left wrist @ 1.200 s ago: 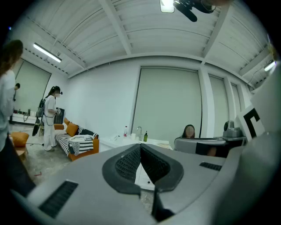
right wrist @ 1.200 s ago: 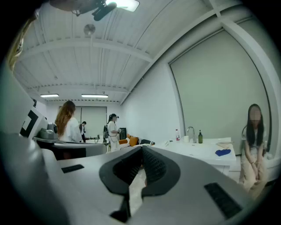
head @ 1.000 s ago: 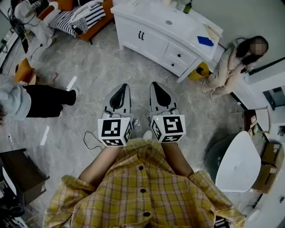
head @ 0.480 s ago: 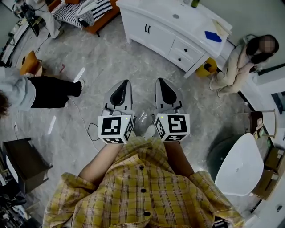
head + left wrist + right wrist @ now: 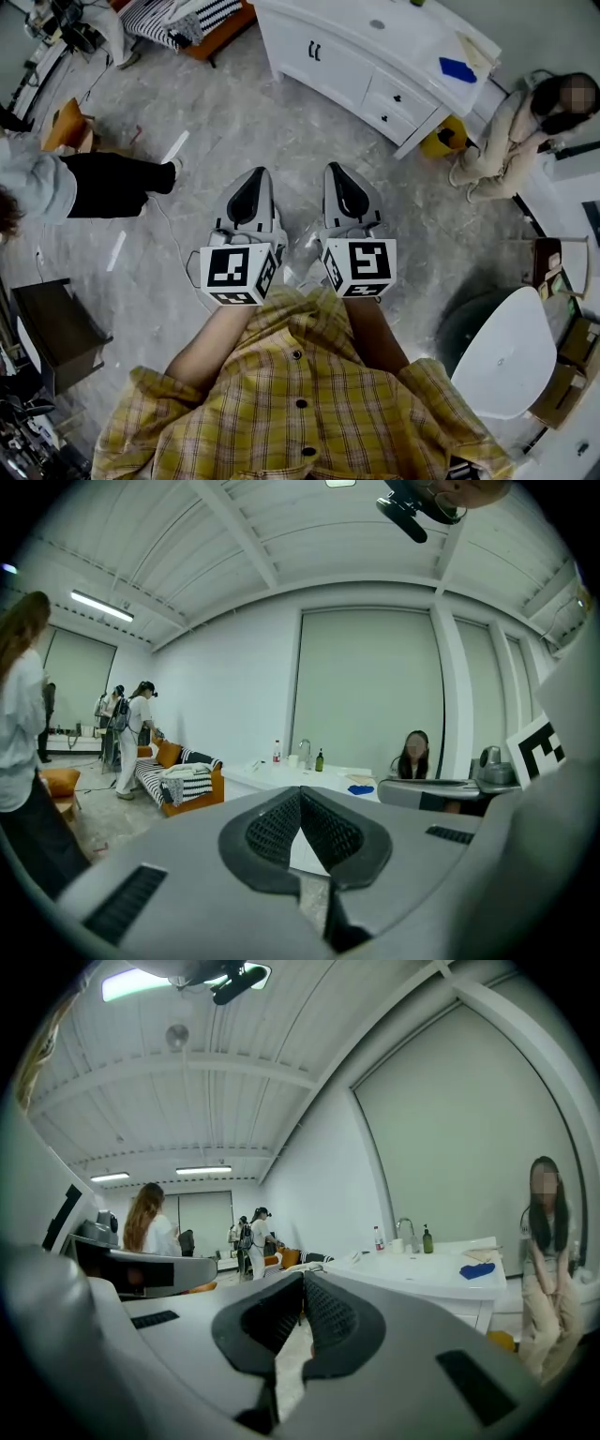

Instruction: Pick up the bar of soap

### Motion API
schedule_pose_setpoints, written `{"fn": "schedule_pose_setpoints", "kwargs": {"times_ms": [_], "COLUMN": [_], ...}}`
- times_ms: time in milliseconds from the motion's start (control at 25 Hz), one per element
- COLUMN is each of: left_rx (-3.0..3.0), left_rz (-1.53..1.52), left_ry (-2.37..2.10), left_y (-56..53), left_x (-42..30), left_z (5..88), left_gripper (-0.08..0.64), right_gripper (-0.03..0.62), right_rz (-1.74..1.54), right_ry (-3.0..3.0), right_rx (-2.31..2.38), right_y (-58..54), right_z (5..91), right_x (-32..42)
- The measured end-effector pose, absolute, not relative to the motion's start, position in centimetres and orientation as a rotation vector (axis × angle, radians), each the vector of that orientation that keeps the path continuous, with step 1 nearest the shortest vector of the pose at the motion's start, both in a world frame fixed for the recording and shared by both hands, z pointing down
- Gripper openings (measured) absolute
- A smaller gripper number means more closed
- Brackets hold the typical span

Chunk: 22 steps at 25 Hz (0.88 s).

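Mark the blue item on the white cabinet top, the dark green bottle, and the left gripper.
blue item (image 5: 457, 69): head view, middle of its top face.
dark green bottle (image 5: 427, 1241): right gripper view, on its body.
left gripper (image 5: 259, 174): head view, the tip where its shut jaws meet.

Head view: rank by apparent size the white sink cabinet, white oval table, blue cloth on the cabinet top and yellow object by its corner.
1. White sink cabinet, cut off at the top.
2. White oval table, nearer the camera.
3. Yellow object, partly hidden.
4. Blue cloth, only slightly smaller.
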<state>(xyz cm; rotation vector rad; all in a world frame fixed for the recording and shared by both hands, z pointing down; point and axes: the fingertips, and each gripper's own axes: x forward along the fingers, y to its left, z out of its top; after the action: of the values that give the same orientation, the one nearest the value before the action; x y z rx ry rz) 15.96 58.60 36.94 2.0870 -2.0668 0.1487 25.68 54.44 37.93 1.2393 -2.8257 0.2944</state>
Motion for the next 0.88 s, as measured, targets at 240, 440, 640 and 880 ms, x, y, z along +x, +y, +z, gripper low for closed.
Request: {"fn": "schedule_pose_setpoints", "kwargs": {"times_ms": [240,440,640,880], "left_rx": [2.098,2.079,2.097,2.124], "left_rz": [0.135,0.094,0.082,0.071], "left_ry": [-2.044,-2.024,-1.99,-1.943], "left_y": [54.2,48.4,41.1,32.3], "left_x": [15.2,12.5,8.8,3.4], "left_z": [38.0,38.9,38.7,37.6], "left_gripper": [0.011,0.011,0.011,0.011], "right_gripper": [0.02,0.02,0.021,0.021], "right_rz": [0.288,0.257,0.242,0.233], "right_ry": [-2.785,-2.756,-2.727,-2.686], "right_rx": [1.265,1.286,1.306,1.362], "right_y": [50.1,44.4,37.8,29.6], "right_z": [39.1,39.2,39.0,37.6], "right_x": [25.1,23.0,19.0,13.7]}}
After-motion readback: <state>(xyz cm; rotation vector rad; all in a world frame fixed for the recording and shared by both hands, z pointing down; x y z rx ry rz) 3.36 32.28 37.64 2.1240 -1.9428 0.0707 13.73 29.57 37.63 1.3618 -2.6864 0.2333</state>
